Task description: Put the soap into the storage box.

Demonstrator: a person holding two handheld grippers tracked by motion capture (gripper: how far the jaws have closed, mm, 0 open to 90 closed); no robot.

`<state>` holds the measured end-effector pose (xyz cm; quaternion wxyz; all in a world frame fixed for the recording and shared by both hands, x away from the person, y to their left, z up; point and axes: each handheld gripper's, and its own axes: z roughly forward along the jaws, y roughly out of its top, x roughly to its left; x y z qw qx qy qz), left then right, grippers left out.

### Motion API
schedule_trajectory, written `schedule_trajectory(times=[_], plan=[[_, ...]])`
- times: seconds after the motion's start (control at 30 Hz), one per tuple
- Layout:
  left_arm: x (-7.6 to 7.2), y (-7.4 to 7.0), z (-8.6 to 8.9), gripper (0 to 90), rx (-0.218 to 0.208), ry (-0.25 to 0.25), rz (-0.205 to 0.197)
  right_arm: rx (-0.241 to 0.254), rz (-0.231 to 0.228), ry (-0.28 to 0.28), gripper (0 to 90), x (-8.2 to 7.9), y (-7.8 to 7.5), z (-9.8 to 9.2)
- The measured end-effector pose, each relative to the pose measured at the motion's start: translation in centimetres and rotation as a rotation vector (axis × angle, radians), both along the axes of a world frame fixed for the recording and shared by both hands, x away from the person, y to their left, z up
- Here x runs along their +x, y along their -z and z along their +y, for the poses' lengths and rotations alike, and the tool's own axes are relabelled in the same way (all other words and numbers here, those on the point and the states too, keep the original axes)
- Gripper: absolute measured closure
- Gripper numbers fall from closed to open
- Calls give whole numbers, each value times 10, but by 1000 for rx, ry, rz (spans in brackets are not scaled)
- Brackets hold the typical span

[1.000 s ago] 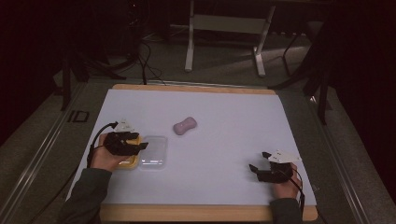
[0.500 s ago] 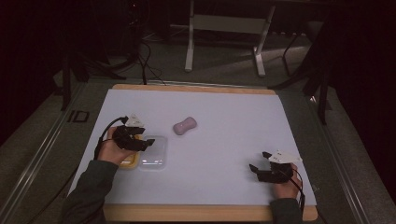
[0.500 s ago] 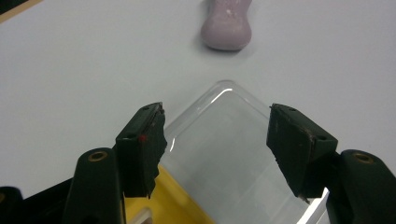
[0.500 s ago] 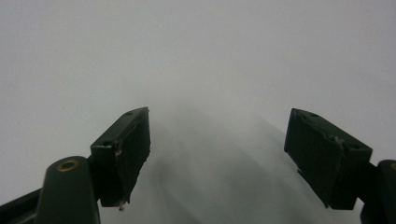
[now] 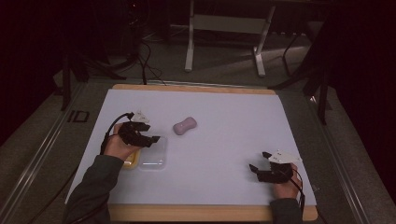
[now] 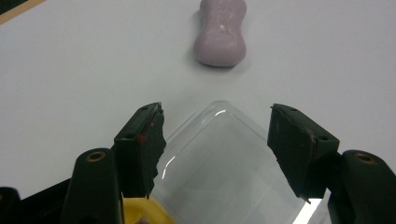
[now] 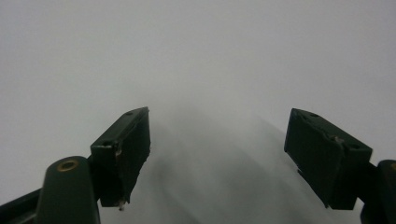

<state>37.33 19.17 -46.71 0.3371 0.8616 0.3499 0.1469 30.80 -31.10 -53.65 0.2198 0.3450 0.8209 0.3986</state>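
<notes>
Black right gripper point(image 5: 256, 171) rests near the table's front edge, jaws apart, empty. Left gripper point(image 5: 154, 140) hovers over the clear lid point(image 6: 229, 168) beside the yellow tray point(image 5: 130, 161); its jaws have just been opening, nothing pinched. Pink soap point(image 6: 220, 31) lies farther out, apart. Best: reach forward, straddle the soap's narrow waist, close gently.

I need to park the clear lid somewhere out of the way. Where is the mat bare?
Bare: the wide middle between the pink soap and the right gripper, plus the far strip beyond the soap. Crowded: the near-left corner, where the left gripper hangs open over the clear lid beside the yellow tray.
</notes>
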Motion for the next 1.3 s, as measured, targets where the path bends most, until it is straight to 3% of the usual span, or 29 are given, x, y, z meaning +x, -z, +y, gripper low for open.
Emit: schedule_trajectory(times=[0.6, 1.3], plan=[[21, -8, -21, 359, 15, 57, -16, 1, 0, 0, 222, 0, 0, 0], [42, -10, -40, 351, 9, 75, -15, 1, -1, -1, 222, 0, 0, 0]])
